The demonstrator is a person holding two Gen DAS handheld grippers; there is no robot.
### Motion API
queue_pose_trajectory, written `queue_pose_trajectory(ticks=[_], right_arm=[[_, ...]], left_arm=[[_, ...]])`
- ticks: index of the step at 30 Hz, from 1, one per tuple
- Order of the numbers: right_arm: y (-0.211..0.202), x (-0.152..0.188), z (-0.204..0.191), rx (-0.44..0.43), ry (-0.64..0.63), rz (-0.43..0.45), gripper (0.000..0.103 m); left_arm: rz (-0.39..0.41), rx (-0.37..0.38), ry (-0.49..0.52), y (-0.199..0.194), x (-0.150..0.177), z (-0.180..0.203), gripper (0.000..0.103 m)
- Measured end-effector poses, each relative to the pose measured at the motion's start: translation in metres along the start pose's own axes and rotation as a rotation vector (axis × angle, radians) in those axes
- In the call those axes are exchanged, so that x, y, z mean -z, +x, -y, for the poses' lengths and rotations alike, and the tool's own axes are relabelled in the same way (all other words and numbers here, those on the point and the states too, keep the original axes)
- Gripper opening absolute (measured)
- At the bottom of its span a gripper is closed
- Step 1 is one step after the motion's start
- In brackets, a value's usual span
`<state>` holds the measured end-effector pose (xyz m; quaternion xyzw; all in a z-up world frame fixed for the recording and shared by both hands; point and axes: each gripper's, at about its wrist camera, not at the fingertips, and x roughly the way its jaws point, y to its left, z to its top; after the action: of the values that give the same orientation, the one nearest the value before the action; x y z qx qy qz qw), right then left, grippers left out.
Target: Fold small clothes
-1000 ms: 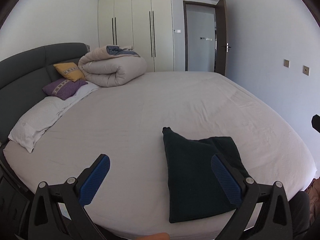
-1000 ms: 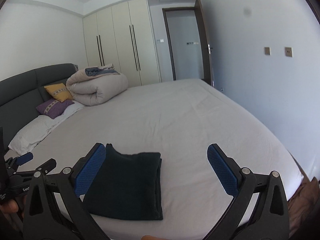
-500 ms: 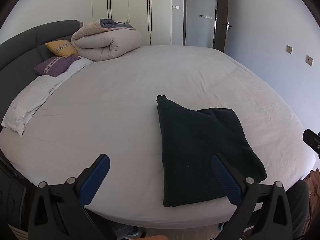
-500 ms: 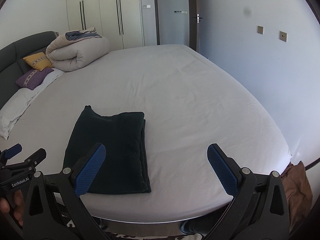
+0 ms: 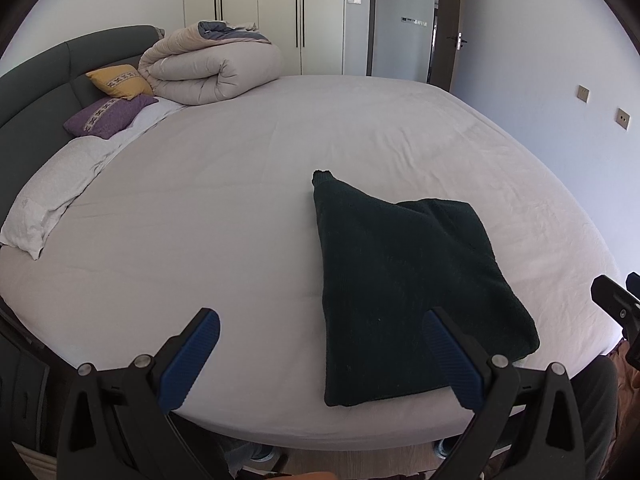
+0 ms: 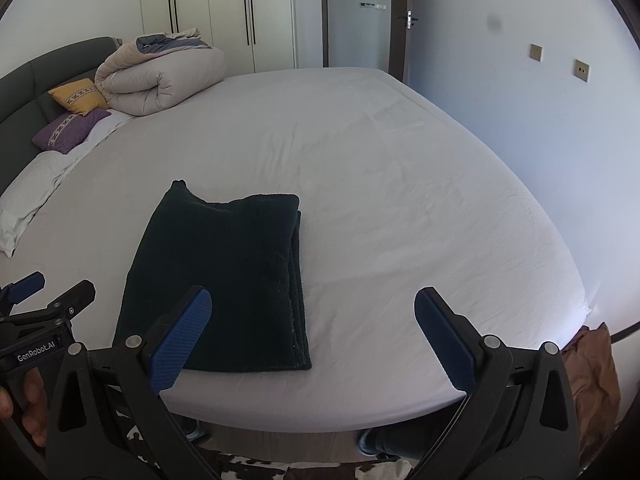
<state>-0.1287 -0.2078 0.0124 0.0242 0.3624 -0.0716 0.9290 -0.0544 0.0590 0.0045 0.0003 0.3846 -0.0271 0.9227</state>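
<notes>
Already folded into a thick dark rectangle near the bed's [image 6: 400,184] near edge, dark garment [image 6: 224,276] released, with left tongs [image 5: 320,356] and right tongs [image 6: 314,336] both spread apart, empty, hovering short of it.

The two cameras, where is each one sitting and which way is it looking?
Left wrist: on the left gripper, facing across the bed toward the wardrobe; its open blue fingers show.
Right wrist: on the right gripper, facing likewise; its open fingers, the left gripper and a hand show.
Both share the folded dark garment near the bed's front edge and the rolled duvet.
</notes>
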Motion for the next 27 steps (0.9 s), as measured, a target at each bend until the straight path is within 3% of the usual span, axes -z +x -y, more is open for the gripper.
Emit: queue_pose_trajectory(ticks=[27], right_arm=[[0.022, -0.007, -0.036, -0.009, -0.011, -0.024, 0.103]], left_arm=[[-0.018, -0.007, 0.001, 0.007, 0.002, 0.003, 0.103]])
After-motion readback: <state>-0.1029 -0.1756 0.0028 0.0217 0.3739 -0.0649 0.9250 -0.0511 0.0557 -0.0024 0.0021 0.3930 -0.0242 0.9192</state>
